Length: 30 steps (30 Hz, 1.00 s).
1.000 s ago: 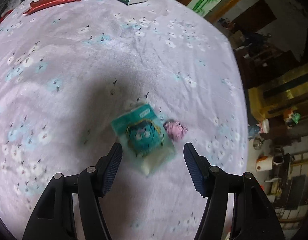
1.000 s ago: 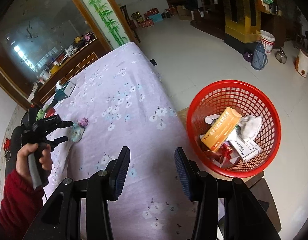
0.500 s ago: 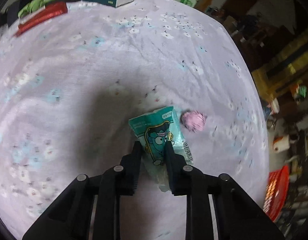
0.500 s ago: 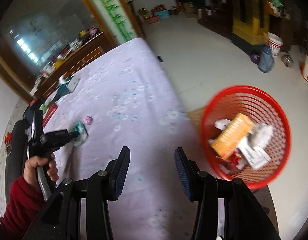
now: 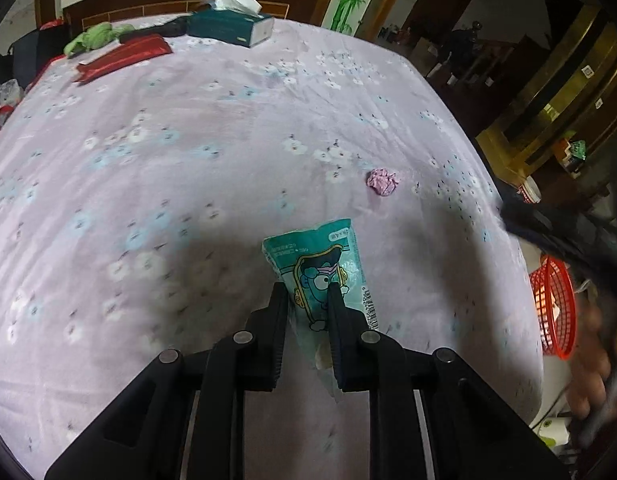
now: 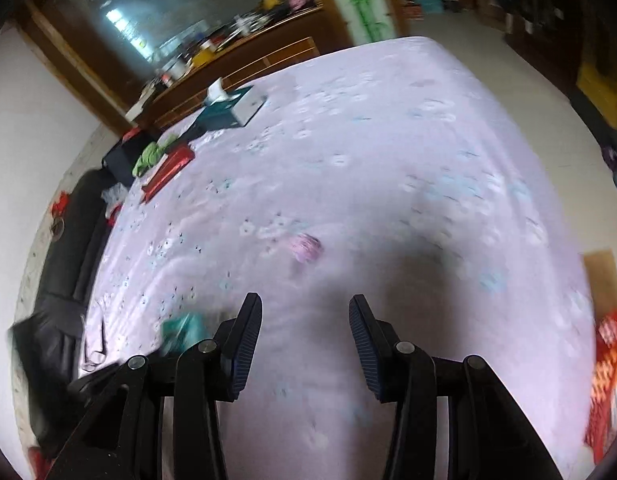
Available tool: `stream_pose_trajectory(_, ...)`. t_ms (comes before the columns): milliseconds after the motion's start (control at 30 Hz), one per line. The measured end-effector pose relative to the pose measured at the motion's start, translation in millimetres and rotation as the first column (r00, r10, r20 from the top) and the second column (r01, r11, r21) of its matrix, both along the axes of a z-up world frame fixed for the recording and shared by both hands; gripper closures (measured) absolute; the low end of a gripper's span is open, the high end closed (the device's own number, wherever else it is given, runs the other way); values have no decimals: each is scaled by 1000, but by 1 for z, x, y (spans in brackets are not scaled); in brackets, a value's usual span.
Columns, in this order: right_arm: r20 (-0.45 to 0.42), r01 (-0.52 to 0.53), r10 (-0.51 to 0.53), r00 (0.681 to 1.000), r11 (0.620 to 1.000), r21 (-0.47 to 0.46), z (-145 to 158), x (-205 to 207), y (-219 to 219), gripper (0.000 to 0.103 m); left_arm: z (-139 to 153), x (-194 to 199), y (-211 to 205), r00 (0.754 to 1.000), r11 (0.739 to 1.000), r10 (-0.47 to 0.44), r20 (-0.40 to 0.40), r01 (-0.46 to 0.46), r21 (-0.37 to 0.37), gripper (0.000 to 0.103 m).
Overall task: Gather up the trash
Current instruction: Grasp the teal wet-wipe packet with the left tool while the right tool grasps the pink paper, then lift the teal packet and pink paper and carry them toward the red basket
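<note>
A teal snack wrapper [image 5: 320,264] with a cartoon face is pinched between the fingers of my left gripper [image 5: 307,300], lifted a little off the lilac flowered bedsheet [image 5: 188,152]. A crumpled pink paper ball [image 5: 382,182] lies on the sheet beyond it, to the right. In the right wrist view that pink ball [image 6: 305,247] sits ahead of my right gripper [image 6: 306,312], which is open with nothing between its fingers. The teal wrapper [image 6: 184,330] shows blurred at the lower left there. The red trash basket [image 5: 554,306] stands off the bed's right edge.
A teal tissue box [image 5: 230,28], a red packet [image 5: 122,56] and a green cloth [image 5: 94,38] lie at the far end of the bed. A blurred hand [image 5: 596,364] is at the right edge. Dark furniture lines the room on the right.
My left gripper closed on the teal wrapper and lifted it. The right gripper swung away from the red basket toward the bed and the pink ball.
</note>
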State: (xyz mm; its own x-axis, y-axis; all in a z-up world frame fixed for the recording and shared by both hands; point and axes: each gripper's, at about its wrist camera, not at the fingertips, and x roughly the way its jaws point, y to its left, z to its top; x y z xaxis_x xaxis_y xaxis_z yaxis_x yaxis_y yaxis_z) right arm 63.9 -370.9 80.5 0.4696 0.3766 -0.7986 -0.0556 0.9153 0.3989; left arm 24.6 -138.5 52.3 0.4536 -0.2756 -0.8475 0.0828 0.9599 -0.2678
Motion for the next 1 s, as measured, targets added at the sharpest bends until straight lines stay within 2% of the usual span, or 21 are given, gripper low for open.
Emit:
stream_pose_trajectory(167,-2,-44,44,999,994,-101,-28,35,39,61,5,-22,18,999,1000,-9,36,8,24,85)
stream_pose_trajectory(200,-8,-44,43,999,993,-108,-33,40,41,64,5,-27,22,999,999,-14,40,13,31,85)
stream_pose_trajectory(433,-24,-43,40,999,988,-150,-55,64,56,67,2,-35,37,999,999,-8,35,7,34,85)
stream_pose_trajectory(533,-24,-37,33,999,983,-182,-62,71,61,74,1,-36,38,999,999,-18,34,16,42,85)
stream_pose_trajectory(567,-26,-42,38,999,981,-188,-63,71,62,80,0,-37,38,999,999,-19,35,18,45,85)
stream_pose_trajectory(600,-27,-45,41,999,980,-192,-64,71,63,80,1,-37,38,999,999,-22,36,21,46,85)
stream_pose_trajectory(800,0,-29,30,1000,983,-184,-55,50,54,81,3,-38,29,998,998,-41,52,38,55,85)
stream_pose_trajectory(1000,15,-1,3,1000,991,-133,-29,-5,35,81,11,-41,12,994,995,-71,79,66,70,85)
